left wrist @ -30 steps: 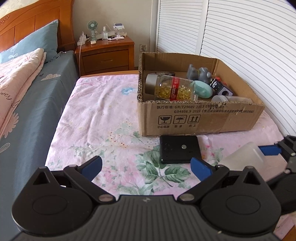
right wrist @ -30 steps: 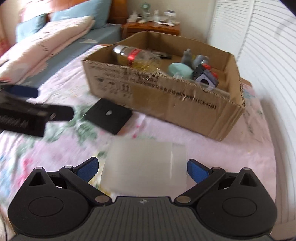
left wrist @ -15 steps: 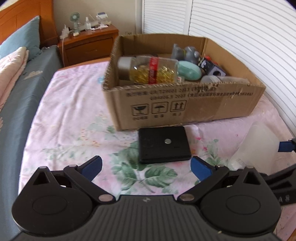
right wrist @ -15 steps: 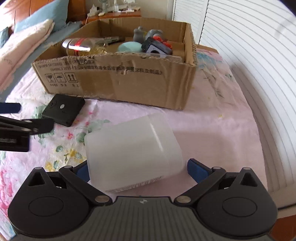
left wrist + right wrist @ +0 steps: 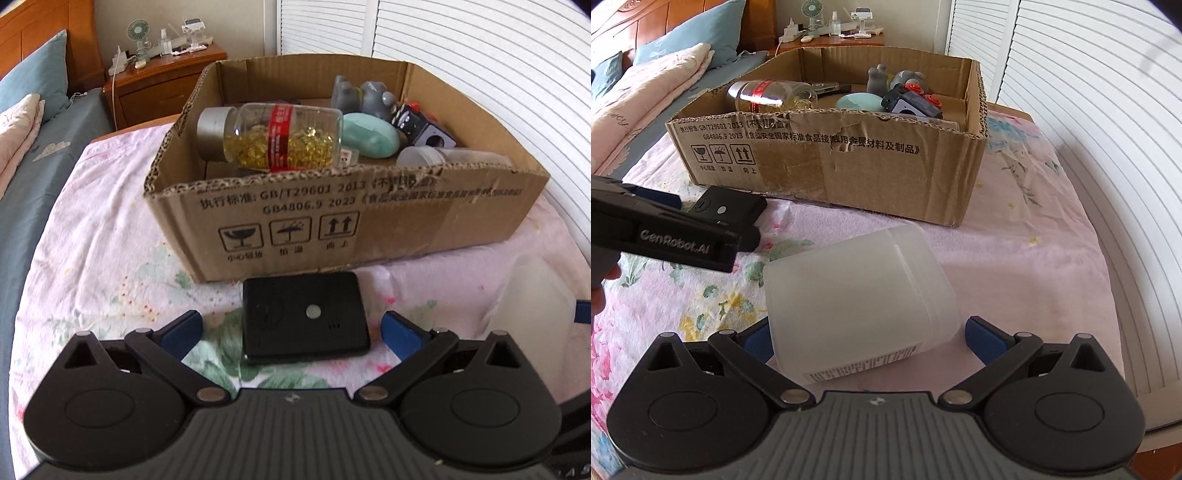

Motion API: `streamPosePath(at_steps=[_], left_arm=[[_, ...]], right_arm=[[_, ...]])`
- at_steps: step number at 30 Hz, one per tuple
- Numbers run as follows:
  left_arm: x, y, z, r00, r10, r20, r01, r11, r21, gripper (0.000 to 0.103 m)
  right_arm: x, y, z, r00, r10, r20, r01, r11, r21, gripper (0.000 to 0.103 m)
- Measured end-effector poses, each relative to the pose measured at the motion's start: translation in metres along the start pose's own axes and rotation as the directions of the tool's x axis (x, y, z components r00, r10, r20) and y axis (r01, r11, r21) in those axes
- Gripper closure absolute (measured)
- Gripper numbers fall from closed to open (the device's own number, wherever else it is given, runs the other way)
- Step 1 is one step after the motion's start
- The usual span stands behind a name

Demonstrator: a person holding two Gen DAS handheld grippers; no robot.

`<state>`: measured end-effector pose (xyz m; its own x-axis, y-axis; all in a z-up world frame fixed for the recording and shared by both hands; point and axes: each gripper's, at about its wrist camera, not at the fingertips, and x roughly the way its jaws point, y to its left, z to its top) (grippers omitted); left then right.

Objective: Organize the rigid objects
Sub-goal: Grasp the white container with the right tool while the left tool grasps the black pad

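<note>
A cardboard box (image 5: 343, 218) sits on the flowered bedspread (image 5: 103, 258), its long side facing both grippers. Just in front of that wall lies a flat black case (image 5: 304, 317), resting flat on the cloth with its longer edges running side to side, parallel to the box wall; a small silver dot shows on its top face. The left gripper (image 5: 291, 330) hovers right over the near end of the case with its blue-tipped fingers (image 5: 181, 332) spread wide, one on each side of the case and clear of it, so it grips nothing.

To the right, a frosted white plastic tub (image 5: 857, 295) lies tipped on its side on the bedspread, well apart from the box. Its long axis runs from the right gripper (image 5: 868, 339) away toward the box, slanting a little right; the end with printed small text points back at the gripper. The right gripper's jaws stand wide open around the near end of the tub. The left blue pad (image 5: 757, 341) sits against or just beside the tub's wall, and I cannot tell which; the right pad is clearly off it.

Inside the box, a clear bottle of yellow capsules (image 5: 273, 138) lies on its side, grey cap pointing left, beside a mint-green oval case (image 5: 371, 136) and a grey toy figure (image 5: 364, 98).
</note>
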<state>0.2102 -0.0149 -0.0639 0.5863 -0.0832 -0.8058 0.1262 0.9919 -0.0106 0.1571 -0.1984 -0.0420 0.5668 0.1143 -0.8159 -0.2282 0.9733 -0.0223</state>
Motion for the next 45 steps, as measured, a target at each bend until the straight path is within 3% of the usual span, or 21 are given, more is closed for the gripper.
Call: streamPosePath(at_steps=[3,5,7,24,32,45], left_arm=[[0.001,-0.001,0.001,1.000,-0.001,0.017,0.001,1.000,0.000,0.005],[-0.002,-0.003,0.000,0.999,-0.007,0.038,0.007,1.000,0.011,0.022],[-0.005,-0.005,0.000,0.999,-0.024,0.049,0.022,0.999,0.033,0.033],[-0.045,0.026,-0.047,1.000,-0.024,-0.001,0.024,1.000,0.017,0.032],[-0.045,0.025,-0.050,1.000,-0.014,0.016,0.014,1.000,0.001,0.028],[-0.047,0.020,-0.052,1.000,-0.001,0.007,0.001,1.000,-0.014,0.024]], right_arm=[[0.000,0.000,-0.001,1.000,0.000,0.002,0.000,1.000,0.000,0.000],[0.000,0.000,-0.001,1.000,0.000,0.002,0.000,1.000,0.000,0.000],[0.000,0.000,-0.001,1.000,0.000,0.002,0.000,1.000,-0.001,0.000],[0.002,-0.001,0.000,1.000,0.025,0.015,-0.025,0.999,-0.038,0.000],[0.010,-0.004,0.015,0.995,0.081,-0.050,-0.086,0.989,-0.122,0.000],[0.015,-0.001,0.023,0.991,0.107,-0.078,-0.119,0.977,-0.175,0.000]])
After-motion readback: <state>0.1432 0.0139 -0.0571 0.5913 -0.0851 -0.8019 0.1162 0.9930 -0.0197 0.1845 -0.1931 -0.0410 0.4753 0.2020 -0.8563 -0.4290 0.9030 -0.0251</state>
